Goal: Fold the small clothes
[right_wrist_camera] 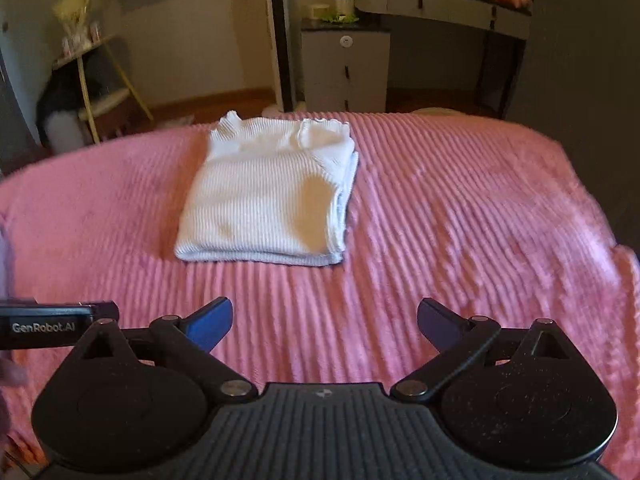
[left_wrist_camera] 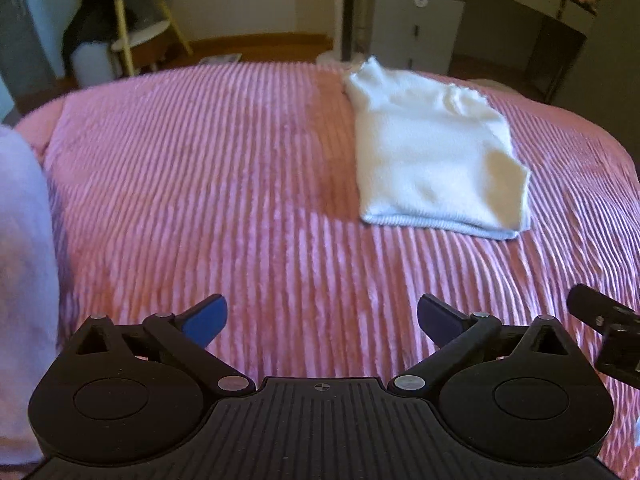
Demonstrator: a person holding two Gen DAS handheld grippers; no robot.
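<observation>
Folded white top (right_wrist_camera: 266, 196) near blanket's (right_wrist_camera: 460, 220) far edge; tools spread

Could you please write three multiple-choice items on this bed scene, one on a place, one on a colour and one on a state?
1. Where does the folded white ribbed knit top lie?
A. On the pink ribbed bedspread
B. On the floor beside the bed
C. On the grey drawer cabinet

2. What colour are the pads on the gripper fingers?
A. Red
B. Blue
C. Yellow

3. In what state is the right gripper?
A. Shut on the top
B. Shut on nothing
C. Open and holding nothing

Answers:
1 A: the top rests flat on the bedspread, toward its far edge.
2 B: both wrist views show blue pads at the fingertips.
3 C: its jaws stand wide apart with only bedspread between them; the left gripper looks the same.
</observation>
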